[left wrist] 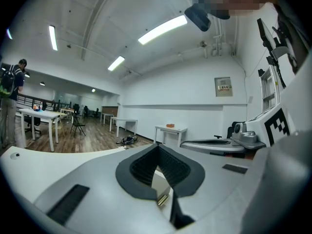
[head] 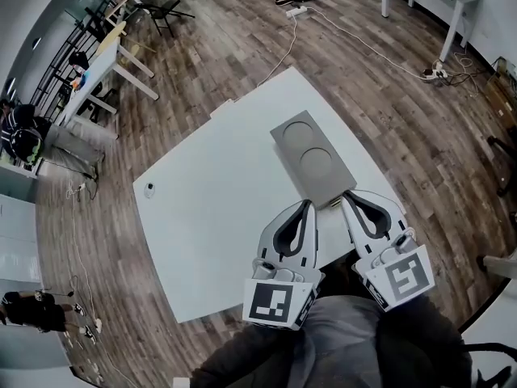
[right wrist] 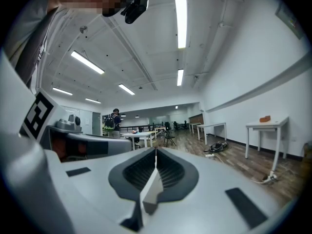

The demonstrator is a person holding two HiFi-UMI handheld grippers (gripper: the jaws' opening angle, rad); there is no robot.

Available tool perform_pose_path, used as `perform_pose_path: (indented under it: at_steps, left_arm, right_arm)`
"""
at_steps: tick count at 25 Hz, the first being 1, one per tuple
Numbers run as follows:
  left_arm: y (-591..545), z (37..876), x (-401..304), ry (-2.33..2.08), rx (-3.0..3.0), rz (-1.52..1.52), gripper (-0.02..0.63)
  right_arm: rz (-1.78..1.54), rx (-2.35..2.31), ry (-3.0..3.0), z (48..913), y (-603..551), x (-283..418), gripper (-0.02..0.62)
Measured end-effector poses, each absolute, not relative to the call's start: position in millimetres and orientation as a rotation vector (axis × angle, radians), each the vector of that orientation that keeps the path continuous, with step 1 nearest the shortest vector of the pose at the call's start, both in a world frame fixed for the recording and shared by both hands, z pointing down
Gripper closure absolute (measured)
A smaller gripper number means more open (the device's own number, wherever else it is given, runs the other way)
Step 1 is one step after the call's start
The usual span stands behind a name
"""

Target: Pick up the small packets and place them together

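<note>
Both grippers hover low over the near edge of the white table (head: 210, 217), pointing away from me. My left gripper (head: 307, 204) is shut, its tips meeting with nothing between them; its own view shows the closed jaws (left wrist: 157, 146) against the room. My right gripper (head: 347, 194) is also shut and empty, its tips (right wrist: 156, 151) pressed together. A flat grey tray (head: 284, 134) with two round recesses lies just beyond both tips. No small packets show in any view. A tiny white object (head: 149, 189) sits near the table's left edge.
Wood floor surrounds the table. Cables and a power strip (head: 295, 10) lie beyond its far corner. White desks (head: 105, 63) and a black chair (head: 166, 10) stand at the upper left. A person with a backpack (left wrist: 9, 82) stands far off.
</note>
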State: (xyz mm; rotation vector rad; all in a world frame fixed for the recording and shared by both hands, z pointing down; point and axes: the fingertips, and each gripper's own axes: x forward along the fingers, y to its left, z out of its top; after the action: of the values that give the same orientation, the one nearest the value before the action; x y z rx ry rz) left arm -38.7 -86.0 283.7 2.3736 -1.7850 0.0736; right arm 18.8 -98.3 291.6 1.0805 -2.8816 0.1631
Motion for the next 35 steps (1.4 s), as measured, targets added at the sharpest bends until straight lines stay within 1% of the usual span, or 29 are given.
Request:
perform_pose_path:
  at_steps: [6, 10, 14, 20, 21, 22, 25, 28, 35]
  left_arm:
    - [-80, 348, -43, -1.751, 2.351, 0.117, 0.603]
    - [-82, 373, -45, -1.741, 2.357, 0.173, 0.603]
    - [-82, 381, -42, -1.714, 2.351, 0.213, 0.603]
    - [-85, 383, -50, -1.722, 2.339, 0.217, 0.603]
    - [-85, 384, -52, -1.723, 2.334, 0.218, 0.603]
    - [-86, 384, -53, -1.724, 2.33, 0.22, 0.603]
    - [-86, 382, -57, -1.732, 2.323, 0.222, 0.603]
    - [-87, 382, -61, -1.743, 2.312, 0.223, 0.603]
    - [-90, 384, -71, -1.746, 2.285, 0.23, 0.603]
  right_arm:
    - [0.268, 1.122, -2.8, 386, -79, 25, 0.589]
    - [0.361, 1.159, -2.702, 445, -82, 32, 0.589]
    - [0.387, 1.17, -2.662, 453, -84, 31, 0.589]
    - [0.322, 1.177, -2.67, 457, -88, 26, 0.585]
    - [0.322, 1.179, -2.662, 458, -90, 25, 0.56]
    - [0.325, 1.181, -2.654, 459, -91, 25, 0.519]
    - [0.334, 1.193, -2.626, 463, -96, 24, 0.439]
    - [0.332, 1.193, -2.595, 466, -99, 21, 0.417]
    - [0.333, 1.173, -2.512, 471, -113, 14, 0.413]
